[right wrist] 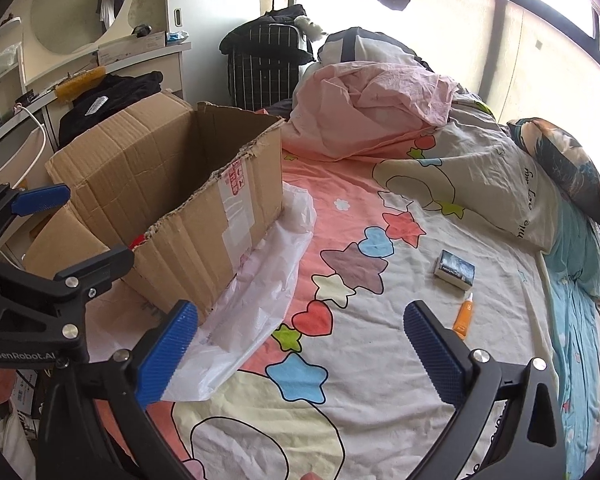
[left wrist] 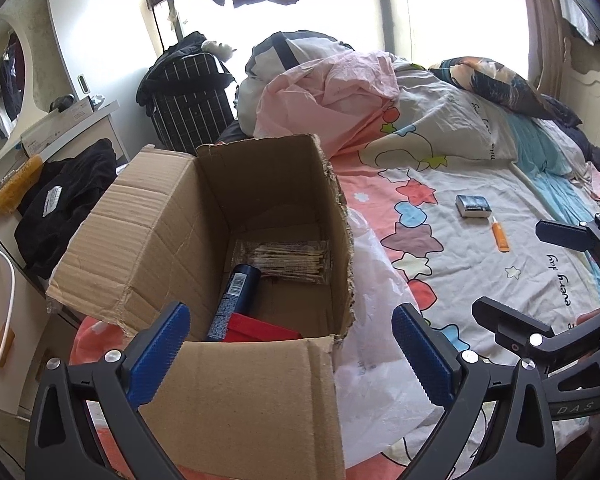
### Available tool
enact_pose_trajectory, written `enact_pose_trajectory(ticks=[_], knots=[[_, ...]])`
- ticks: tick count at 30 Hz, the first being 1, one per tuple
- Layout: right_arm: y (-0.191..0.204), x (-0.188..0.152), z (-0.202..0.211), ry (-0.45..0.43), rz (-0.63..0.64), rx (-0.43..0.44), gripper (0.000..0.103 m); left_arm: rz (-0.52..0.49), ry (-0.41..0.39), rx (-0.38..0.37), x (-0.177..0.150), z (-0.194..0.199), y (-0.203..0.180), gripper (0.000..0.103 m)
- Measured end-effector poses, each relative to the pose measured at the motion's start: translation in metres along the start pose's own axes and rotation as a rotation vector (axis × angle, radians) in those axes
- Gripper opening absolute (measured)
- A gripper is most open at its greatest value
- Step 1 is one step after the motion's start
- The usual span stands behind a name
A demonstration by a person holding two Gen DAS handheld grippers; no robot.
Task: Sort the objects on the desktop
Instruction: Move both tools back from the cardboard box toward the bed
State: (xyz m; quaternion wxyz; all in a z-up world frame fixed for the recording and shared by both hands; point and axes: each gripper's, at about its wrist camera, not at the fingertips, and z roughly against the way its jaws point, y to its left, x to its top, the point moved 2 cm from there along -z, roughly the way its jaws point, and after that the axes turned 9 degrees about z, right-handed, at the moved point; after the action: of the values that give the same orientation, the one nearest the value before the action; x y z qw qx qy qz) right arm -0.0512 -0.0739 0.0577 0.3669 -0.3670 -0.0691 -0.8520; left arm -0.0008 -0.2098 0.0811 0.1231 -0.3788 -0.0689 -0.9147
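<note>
From the left wrist, the open brown cardboard box (left wrist: 236, 264) on the bed already holds three things: one dark blue cylindrical can (left wrist: 232, 300), one clear packet of cotton swabs (left wrist: 286, 261) and what looks like one flat red item (left wrist: 264, 330), half hidden; the left gripper (left wrist: 296, 354) hangs over it, jaws wide and empty. From the right wrist, two things remain on the patterned bedsheet (right wrist: 380, 380), one small grey-blue rectangular box (right wrist: 455, 270) and one small orange tube (right wrist: 463, 316), with the right gripper (right wrist: 308, 354) near them, jaws wide and empty.

Bright daylight pours through the wide window (left wrist: 440, 8) behind the bed (right wrist: 380, 380), which wears a cartoon-star sheet. A white dresser (left wrist: 84, 120) with a round mirror (right wrist: 76, 8) stands at the left wall. A dark checked suitcase (left wrist: 190, 108) sits between dresser and bed.
</note>
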Motion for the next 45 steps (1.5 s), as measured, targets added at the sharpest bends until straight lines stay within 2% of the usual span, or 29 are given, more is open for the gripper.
enact_pose_trajectory(ticks=[20, 28, 34, 39, 45], knots=[[-0.048, -0.067, -0.005, 0.079, -0.116, 0.015, 0.103, -0.089, 0.023, -0.085, -0.018, -0.002, -0.071, 0.103], [-0.088, -0.095, 0.000, 0.090, -0.194, -0.028, 0.103, -0.150, 0.031, -0.136, -0.025, -0.005, -0.118, 0.103], [-0.116, -0.115, 0.008, 0.099, -0.226, -0.101, 0.103, -0.171, 0.033, -0.179, -0.028, -0.009, -0.147, 0.103], [-0.136, -0.126, 0.014, 0.094, -0.262, -0.111, 0.103, -0.199, 0.062, -0.193, -0.033, -0.021, -0.168, 0.103], [-0.151, -0.134, 0.009, 0.115, -0.272, -0.122, 0.103, -0.181, 0.099, -0.226, -0.033, -0.040, -0.184, 0.103]])
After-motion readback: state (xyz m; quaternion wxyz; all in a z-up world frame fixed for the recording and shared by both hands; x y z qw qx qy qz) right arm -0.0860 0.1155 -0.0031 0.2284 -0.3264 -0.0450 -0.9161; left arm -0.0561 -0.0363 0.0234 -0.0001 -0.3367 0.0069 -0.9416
